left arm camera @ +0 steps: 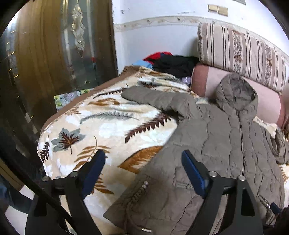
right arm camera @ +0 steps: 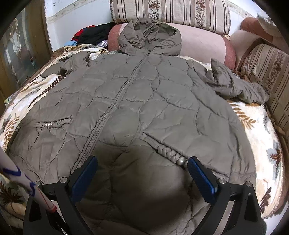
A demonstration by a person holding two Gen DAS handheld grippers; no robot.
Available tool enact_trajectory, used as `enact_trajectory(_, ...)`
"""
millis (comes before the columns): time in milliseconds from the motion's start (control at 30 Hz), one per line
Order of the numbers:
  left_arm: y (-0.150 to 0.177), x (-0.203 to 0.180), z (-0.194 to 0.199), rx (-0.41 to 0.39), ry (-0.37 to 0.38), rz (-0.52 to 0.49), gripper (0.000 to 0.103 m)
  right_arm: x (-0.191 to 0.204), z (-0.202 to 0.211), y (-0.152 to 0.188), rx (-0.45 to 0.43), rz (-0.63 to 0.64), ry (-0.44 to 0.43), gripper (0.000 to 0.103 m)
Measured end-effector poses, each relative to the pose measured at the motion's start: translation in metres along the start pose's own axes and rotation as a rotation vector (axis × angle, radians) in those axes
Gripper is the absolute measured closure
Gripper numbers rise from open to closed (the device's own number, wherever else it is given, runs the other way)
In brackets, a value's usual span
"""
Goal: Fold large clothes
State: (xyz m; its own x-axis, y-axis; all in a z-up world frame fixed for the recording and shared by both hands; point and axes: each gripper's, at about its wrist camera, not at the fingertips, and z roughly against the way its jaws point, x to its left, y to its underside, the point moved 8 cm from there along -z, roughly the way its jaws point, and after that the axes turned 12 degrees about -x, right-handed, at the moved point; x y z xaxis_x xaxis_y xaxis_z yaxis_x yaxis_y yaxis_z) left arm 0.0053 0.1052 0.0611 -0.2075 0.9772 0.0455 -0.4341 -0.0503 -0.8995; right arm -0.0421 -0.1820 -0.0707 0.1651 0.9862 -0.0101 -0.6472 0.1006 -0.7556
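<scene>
A large olive-grey quilted hooded jacket (right arm camera: 144, 101) lies face up, zipped, spread flat on a leaf-patterned blanket (right arm camera: 260, 137); its hood (right arm camera: 150, 36) rests against a pink bolster. Both sleeves lie out to the sides, the right one (right arm camera: 240, 86) crumpled. My right gripper (right arm camera: 142, 160) is open and empty, just above the jacket's lower hem. In the left wrist view the jacket (left arm camera: 216, 137) fills the right half; my left gripper (left arm camera: 143, 155) is open and empty over its lower left corner, beside the left sleeve (left arm camera: 153, 97).
A pink bolster (right arm camera: 202, 45) and striped cushions (right arm camera: 171, 12) line the back and the right side (right arm camera: 267, 72). A pile of black, red and blue clothes (left arm camera: 171, 63) sits in the far corner. A wooden glass-fronted cabinet (left arm camera: 54, 54) stands left of the bed's edge.
</scene>
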Motion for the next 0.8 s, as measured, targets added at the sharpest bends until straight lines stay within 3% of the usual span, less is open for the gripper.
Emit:
enact_trajectory(67, -0.001, -0.004, 0.001, -0.014, -0.001, 0.001, 0.012, -0.004, 0.004, -0.004, -0.016, 0.001, 0.012, 0.001)
enact_trajectory(400, 0.017, -0.018, -0.018, 0.083, 0.091, -0.068, 0.012, -0.016, 0.014, -0.026, -0.004, -0.022, 0.064, 0.001)
enact_trajectory(667, 0.018, -0.009, -0.037, 0.121, 0.169, -0.015, 0.012, 0.028, 0.014, -0.091, 0.025, -0.1, -0.052, 0.001)
enact_trajectory(800, 0.022, 0.004, -0.047, 0.139, 0.179, 0.007, 0.012, 0.053, 0.009, -0.105, 0.03, -0.098, -0.065, 0.001)
